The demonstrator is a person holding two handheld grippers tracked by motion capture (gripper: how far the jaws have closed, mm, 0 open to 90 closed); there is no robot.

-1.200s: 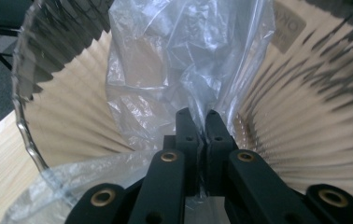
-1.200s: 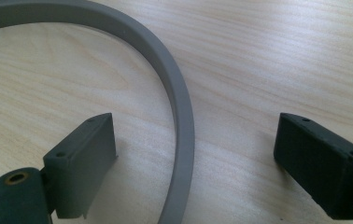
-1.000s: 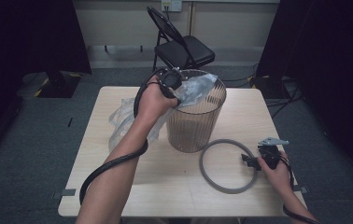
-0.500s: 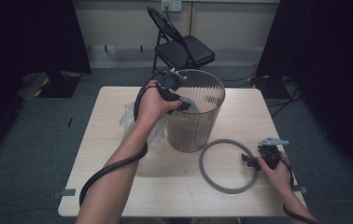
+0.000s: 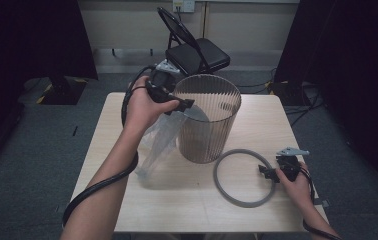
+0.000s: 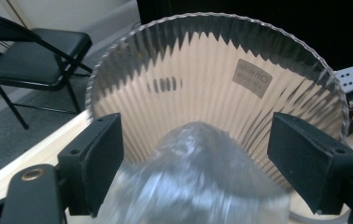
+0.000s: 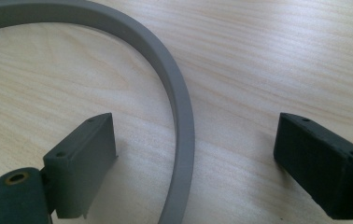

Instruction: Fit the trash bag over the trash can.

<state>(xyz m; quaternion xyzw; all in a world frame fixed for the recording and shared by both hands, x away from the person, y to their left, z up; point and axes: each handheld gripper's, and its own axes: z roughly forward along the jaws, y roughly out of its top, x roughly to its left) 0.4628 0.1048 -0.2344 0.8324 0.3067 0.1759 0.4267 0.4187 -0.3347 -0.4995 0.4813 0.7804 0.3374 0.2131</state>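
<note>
At the ribbed bin (image 5: 208, 120), the left gripper (image 5: 187, 105) had just been opening, clear bag (image 5: 159, 142) loose between its jaws; beside the bin, the right gripper (image 5: 266, 173) stood open astride the grey ring (image 5: 237, 177).

Setting reads as a lab or recording studio room, not a home. Landmark: light wooden table (image 5: 127, 210) on grey carpet (image 5: 32, 165). Black curtains (image 5: 32, 35) hang to the left and right of the table, beyond its far corners. Behind the table stands a black folding chair (image 5: 197, 52) against a plain beige wall with an outlet plate (image 5: 184, 5). Cables lie on the carpet right of the table.
</note>
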